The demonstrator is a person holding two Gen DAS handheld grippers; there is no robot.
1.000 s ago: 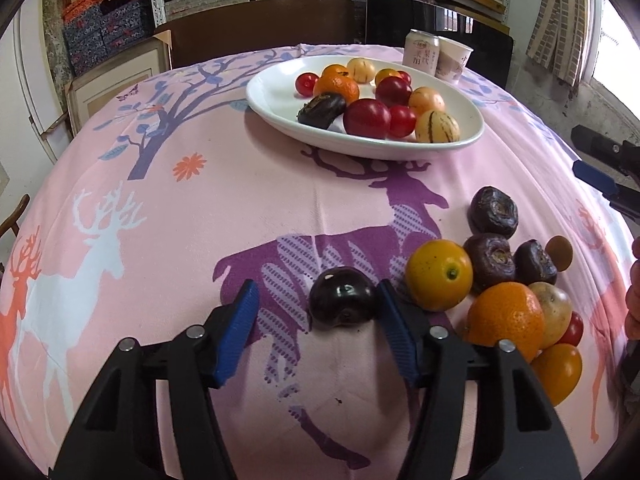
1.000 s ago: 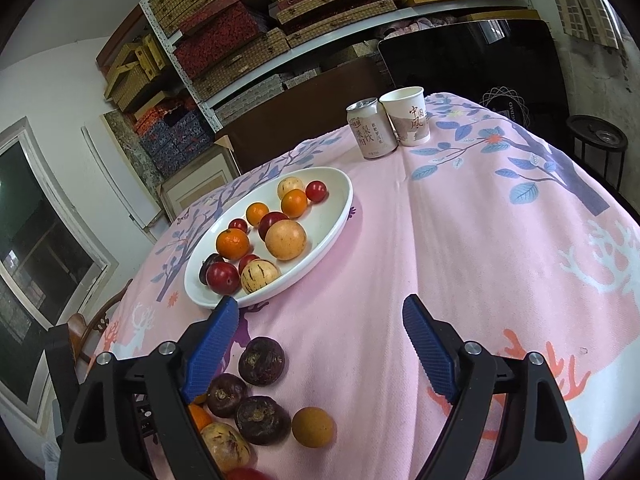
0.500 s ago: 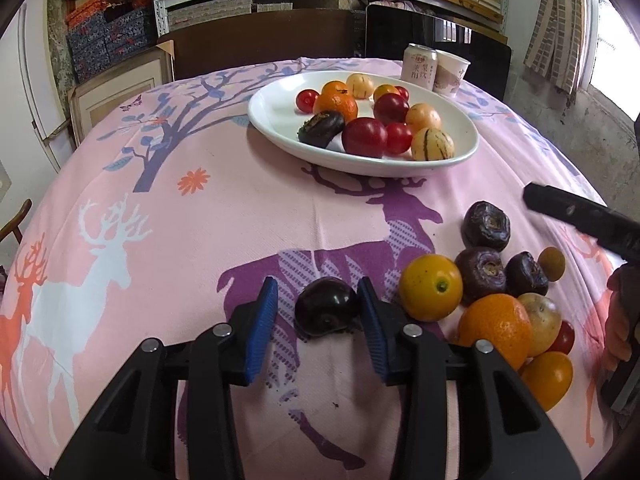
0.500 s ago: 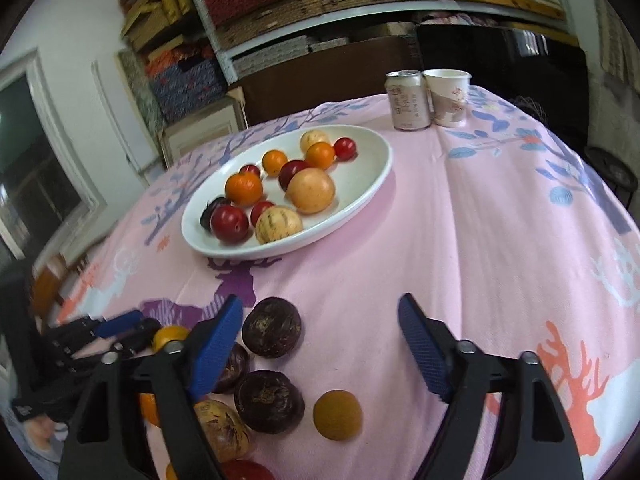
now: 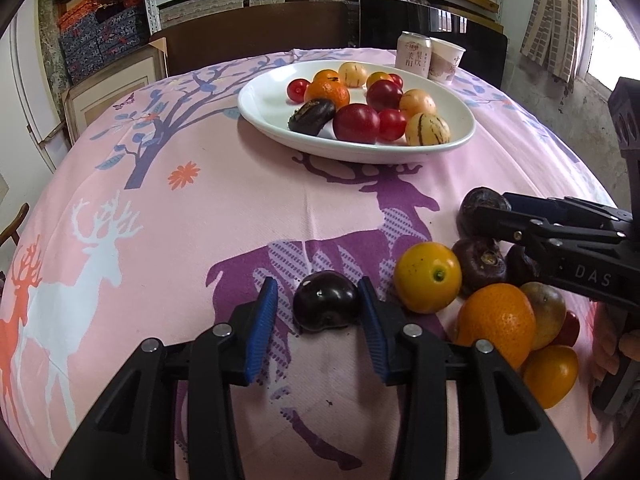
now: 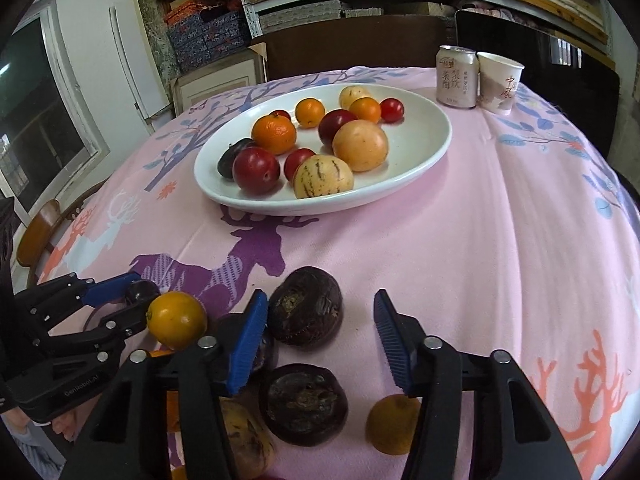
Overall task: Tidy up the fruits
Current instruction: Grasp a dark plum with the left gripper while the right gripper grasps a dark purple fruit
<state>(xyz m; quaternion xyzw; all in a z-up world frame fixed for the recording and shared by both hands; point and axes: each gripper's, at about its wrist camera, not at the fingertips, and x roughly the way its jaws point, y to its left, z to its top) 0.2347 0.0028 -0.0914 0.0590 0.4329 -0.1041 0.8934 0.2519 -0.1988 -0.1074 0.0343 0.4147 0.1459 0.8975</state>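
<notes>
A dark plum (image 5: 326, 306) lies on the pink tablecloth with my left gripper (image 5: 318, 300) shut on it at the fingertips; the right wrist view shows that gripper (image 6: 132, 300) holding it beside a yellow citrus (image 6: 176, 320). My right gripper (image 6: 320, 300) has its jaws closing around a wrinkled dark purple fruit (image 6: 306, 306). The left pad (image 6: 248, 340) is against it and the right pad (image 6: 390, 340) stands clear of it. Several loose fruits, among them an orange (image 5: 494, 324), are piled at the right. A white plate (image 5: 260, 104) at the back holds several fruits.
A drink can (image 5: 414, 56) and a paper cup (image 5: 446, 64) stand behind the plate. A person's hand (image 5: 608, 344) shows at the right edge. Shelves and a dark chair back rise beyond the table. A wooden chair (image 6: 36, 232) sits at the left.
The left jaws narrowed onto the dark plum, then held still. The right gripper came down over the fruit pile, rolled level, and its jaws narrowed around the wrinkled purple fruit.
</notes>
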